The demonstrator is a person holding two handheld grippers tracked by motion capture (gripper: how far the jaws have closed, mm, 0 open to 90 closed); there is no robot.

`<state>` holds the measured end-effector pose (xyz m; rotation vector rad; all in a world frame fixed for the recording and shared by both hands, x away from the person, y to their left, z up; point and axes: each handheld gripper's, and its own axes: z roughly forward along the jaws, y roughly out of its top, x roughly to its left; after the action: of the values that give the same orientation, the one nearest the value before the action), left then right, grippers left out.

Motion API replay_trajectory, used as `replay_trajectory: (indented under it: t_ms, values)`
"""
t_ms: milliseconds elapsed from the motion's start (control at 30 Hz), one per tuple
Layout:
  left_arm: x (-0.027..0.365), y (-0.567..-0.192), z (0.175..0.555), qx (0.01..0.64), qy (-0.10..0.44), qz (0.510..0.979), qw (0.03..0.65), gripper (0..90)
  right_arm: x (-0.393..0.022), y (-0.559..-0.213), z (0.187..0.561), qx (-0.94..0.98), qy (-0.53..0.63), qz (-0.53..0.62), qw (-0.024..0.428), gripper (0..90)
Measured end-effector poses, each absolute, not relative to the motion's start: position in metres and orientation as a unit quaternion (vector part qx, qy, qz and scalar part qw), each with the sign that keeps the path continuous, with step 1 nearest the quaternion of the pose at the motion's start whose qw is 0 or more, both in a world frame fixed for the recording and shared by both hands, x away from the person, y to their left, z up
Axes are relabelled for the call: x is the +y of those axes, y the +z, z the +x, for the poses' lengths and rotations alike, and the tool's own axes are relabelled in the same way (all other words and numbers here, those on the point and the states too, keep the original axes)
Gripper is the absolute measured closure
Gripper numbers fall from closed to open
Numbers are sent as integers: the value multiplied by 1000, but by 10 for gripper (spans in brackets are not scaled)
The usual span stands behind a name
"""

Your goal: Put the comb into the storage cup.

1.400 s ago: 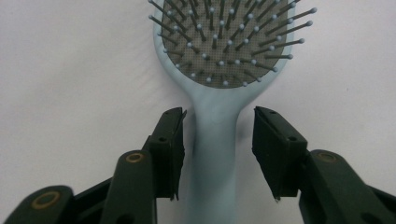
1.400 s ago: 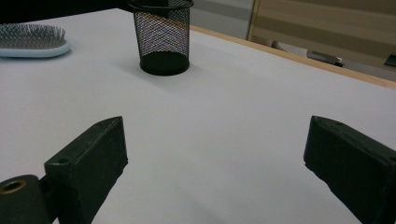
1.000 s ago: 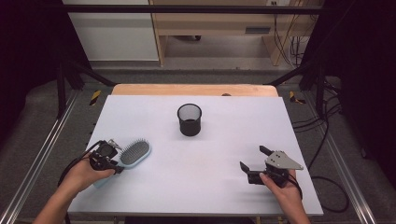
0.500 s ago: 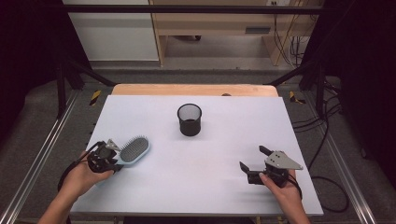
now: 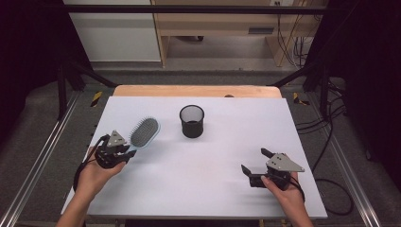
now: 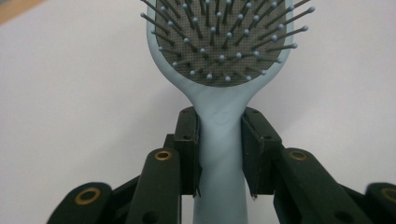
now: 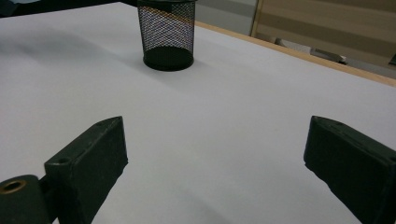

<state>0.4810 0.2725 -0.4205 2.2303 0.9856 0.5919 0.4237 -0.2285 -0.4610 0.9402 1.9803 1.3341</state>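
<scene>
The white table [image 5: 198,189] spans the middle of the high view, with its wooden edge at the top. At upper centre stands the black mesh cup [image 5: 192,121], upright and open-mouthed; in my right gripper view it sits at upper left [image 7: 166,35]. At centre left, my left gripper [image 5: 124,152] is clamped on the neck of the pale blue hairbrush [image 5: 143,133]: in my left gripper view both pads press the handle [image 6: 219,140], bristles facing the camera. Compared with a second ago, the brush head has swung up and toward the cup, so it is lifted and no longer low at the left edge; I judge the carry toward the cup has begun, though brush and cup remain well apart. At lower right, my right gripper [image 5: 255,165] rests with jaws wide apart on nothing.
</scene>
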Motion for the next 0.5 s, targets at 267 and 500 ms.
replay_trajectory:
  t_ms: [267,500]
  values:
    - [247,-415,484,366,241,826,354,695,-229,-462,424,734,497,360,291,67]
    - [231,-407,477,340,269,815,384,695,-232,-462,425,730,496,384,272,88]
